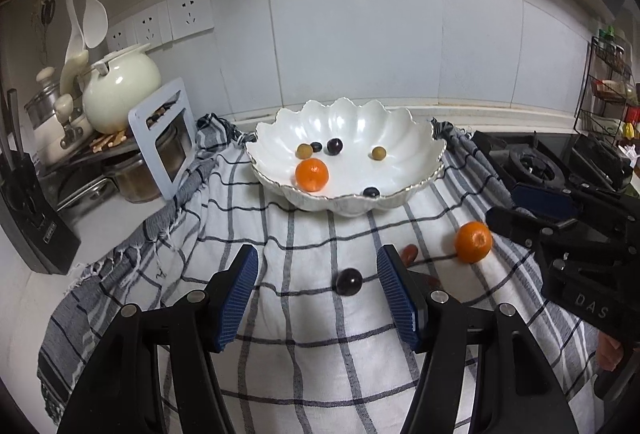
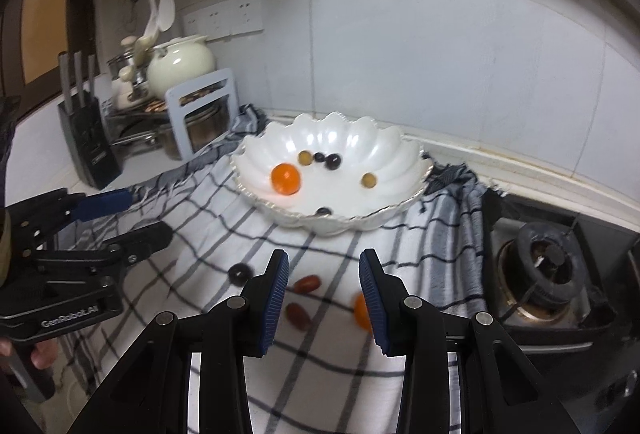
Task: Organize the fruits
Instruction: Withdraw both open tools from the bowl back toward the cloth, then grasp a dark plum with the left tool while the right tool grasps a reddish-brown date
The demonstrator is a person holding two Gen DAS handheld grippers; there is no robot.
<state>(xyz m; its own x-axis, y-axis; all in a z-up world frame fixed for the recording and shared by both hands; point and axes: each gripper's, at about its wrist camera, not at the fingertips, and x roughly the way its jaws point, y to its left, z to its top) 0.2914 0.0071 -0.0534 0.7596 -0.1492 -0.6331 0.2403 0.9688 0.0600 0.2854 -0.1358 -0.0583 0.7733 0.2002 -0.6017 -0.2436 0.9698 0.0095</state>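
Left gripper (image 1: 316, 294) open, dark grape (image 1: 349, 281) between, perhaps untouched

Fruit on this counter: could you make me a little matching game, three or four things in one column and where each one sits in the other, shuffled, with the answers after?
Things:
1. Orange in bowl
2. Orange on cloth
3. Dark grape on cloth
4. White teapot

Places:
A. On the checked cloth, between the open jaws of the left gripper
B. Inside the white scalloped bowl
C. On the rack at the back left, by the wall sockets
D. On the checked cloth, beside the right gripper

Pairs: 1-B, 2-D, 3-A, 4-C
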